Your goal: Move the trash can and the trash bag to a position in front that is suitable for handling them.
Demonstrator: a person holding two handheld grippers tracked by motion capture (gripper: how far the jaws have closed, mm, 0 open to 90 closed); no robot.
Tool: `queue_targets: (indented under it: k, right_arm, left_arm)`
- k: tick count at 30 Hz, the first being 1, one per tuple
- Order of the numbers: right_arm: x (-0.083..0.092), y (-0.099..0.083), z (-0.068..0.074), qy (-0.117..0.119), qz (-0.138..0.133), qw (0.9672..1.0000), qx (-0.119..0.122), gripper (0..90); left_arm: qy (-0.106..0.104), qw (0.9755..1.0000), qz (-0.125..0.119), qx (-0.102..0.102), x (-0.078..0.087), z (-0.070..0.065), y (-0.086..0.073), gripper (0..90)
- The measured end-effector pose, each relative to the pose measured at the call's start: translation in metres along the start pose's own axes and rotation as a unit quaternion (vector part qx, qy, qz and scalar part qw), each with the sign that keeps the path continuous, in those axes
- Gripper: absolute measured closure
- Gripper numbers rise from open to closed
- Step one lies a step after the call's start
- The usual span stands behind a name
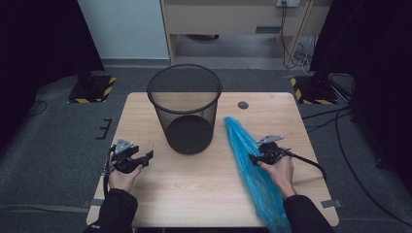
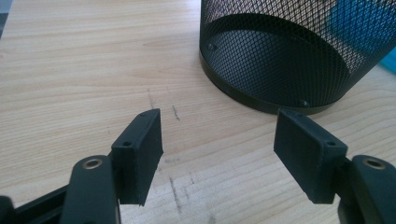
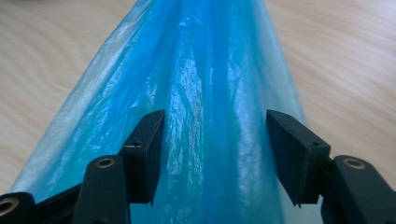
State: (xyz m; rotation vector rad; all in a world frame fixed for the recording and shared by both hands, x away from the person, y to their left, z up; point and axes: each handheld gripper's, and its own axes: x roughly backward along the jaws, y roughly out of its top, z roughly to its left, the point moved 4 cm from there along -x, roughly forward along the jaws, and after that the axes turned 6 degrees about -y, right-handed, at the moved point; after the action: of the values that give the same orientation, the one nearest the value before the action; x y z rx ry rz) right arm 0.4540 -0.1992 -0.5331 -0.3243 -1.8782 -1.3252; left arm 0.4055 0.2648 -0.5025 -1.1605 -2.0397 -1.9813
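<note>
- Table (image 1: 194, 194): pale wooden top filling the middle of the high view, with a small dark round hole (image 1: 243, 105) near its far edge, upper centre-right.
- Black wire-mesh waste bin (image 1: 185, 109): round, upright, at upper centre of the high view; its solid base and mesh wall fill the upper right of the left gripper view (image 2: 285, 56).
- Long crumpled blue plastic bag (image 1: 252, 170): lies flat on the table, running from just right of the bin down to the lower edge of the high view, right of centre.
- Left gripper (image 1: 145, 158): lower left of the high view, held low over bare wood and pointing toward the bin; jaws spread wide, nothing between them (image 2: 217, 154).
- Right gripper (image 1: 252, 158): right of centre in the high view, at the bag's edge; jaws parted and straddling a fold of blue plastic (image 3: 215, 154), pads not pressing on it.
</note>
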Motion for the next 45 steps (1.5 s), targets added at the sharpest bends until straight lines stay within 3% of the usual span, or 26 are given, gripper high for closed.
queue_targets:
  k: [2,3,9,13,14,16,19,23,25,29,31,33,35,37,38,40,41,42,43,44,45]
  right_arm:
    - [0.002,0.0,-0.006,-0.003,-0.006,0.9999,-0.008,39.8]
    - [0.005,-0.003,-0.017,-0.012,-0.012,0.9996,-0.023,39.9]
    - [0.008,-0.016,-0.04,-0.032,-0.001,0.9988,-0.038,38.8]
    - [0.012,-0.02,-0.05,-0.038,-0.007,0.998,-0.05,36.3]
    - [0.02,-0.017,-0.056,-0.043,-0.024,0.9967,-0.064,35.3]
    - [0.024,-0.014,-0.059,-0.042,-0.033,0.9967,-0.062,35.4]
    - [0.042,0.003,-0.065,-0.049,-0.082,0.9929,-0.072,37.0]
    - [0.057,0.04,-0.054,-0.023,-0.139,0.9872,-0.075,32.0]
    - [0.058,0.063,-0.043,-0.013,-0.162,0.9849,-0.058,31.5]
    - [0.052,0.107,-0.021,-0.003,-0.224,0.9694,-0.101,34.4]
    - [0.04,0.135,-0.009,-0.017,-0.239,0.9644,-0.112,36.2]
    - [0.031,0.147,-0.004,-0.026,-0.247,0.9625,-0.11,36.6]
    - [0.025,0.153,-0.002,-0.033,-0.252,0.9611,-0.11,36.6]
    - [0.011,0.163,0.001,-0.043,-0.254,0.9584,-0.123,37.0]
    - [-0.002,0.17,0.006,-0.032,-0.259,0.953,-0.154,37.2]
    - [-0.012,0.175,0.014,-0.009,-0.267,0.9486,-0.17,37.7]
    - [-0.012,0.175,0.014,-0.009,-0.267,0.9486,-0.17,37.7]
    - [-0.014,0.177,0.017,-0.002,-0.273,0.946,-0.175,38.4]
    - [-0.018,0.181,0.021,-0.012,-0.27,0.9521,-0.143,38.1]
    - [-0.018,0.181,0.021,-0.012,-0.27,0.9521,-0.143,38.1]
    - [-0.018,0.185,0.027,-0.011,-0.274,0.9535,-0.126,38.1]
  left_arm:
    - [-0.001,1.0,-0.004,-0.001,0.001,0.0,0.001,32.3]
    - [0.0,1.0,-0.005,-0.001,0.001,0.0,0.001,32.8]
    - [-0.004,0.9997,-0.022,-0.002,0.004,-0.001,0.004,34.7]
    - [0.0,0.9994,-0.035,-0.003,0.008,0.002,0.01,36.1]
    - [0.004,0.9991,-0.042,-0.005,0.01,0.003,0.013,37.4]
    - [0.008,0.9985,-0.054,-0.005,0.013,0.006,0.02,37.9]
    - [0.023,0.9968,-0.077,-0.008,0.017,0.013,0.035,40.6]
    - [0.037,0.995,-0.092,-0.012,0.012,0.017,0.062,44.6]
    - [0.05,0.9932,-0.104,-0.016,0.006,0.017,0.078,48.4]
    - [0.058,0.9904,-0.125,-0.002,-0.011,0.018,0.099,57.4]
    - [0.065,0.9892,-0.131,0.011,-0.023,0.021,0.107,64.2]
    - [0.064,0.9896,-0.128,0.015,-0.032,0.024,0.11,68.7]
    - [0.057,0.9881,-0.139,0.029,-0.041,0.026,0.113,71.5]
    - [0.051,0.9875,-0.143,0.043,-0.049,0.028,0.114,76.7]
    - [0.045,0.9868,-0.147,0.049,-0.052,0.028,0.115,81.6]
    - [0.031,0.9861,-0.154,0.054,-0.056,0.027,0.115,84.7]
    - [0.022,0.9863,-0.154,0.054,-0.057,0.026,0.115,84.7]
    - [0.016,0.9873,-0.152,0.045,-0.059,0.024,0.115,85.8]
    - [0.011,0.9873,-0.153,0.043,-0.06,0.022,0.115,87.6]
    - [0.005,0.9875,-0.152,0.04,-0.061,0.02,0.116,87.6]
    - [-0.002,0.9871,-0.155,0.04,-0.061,0.018,0.116,89.3]
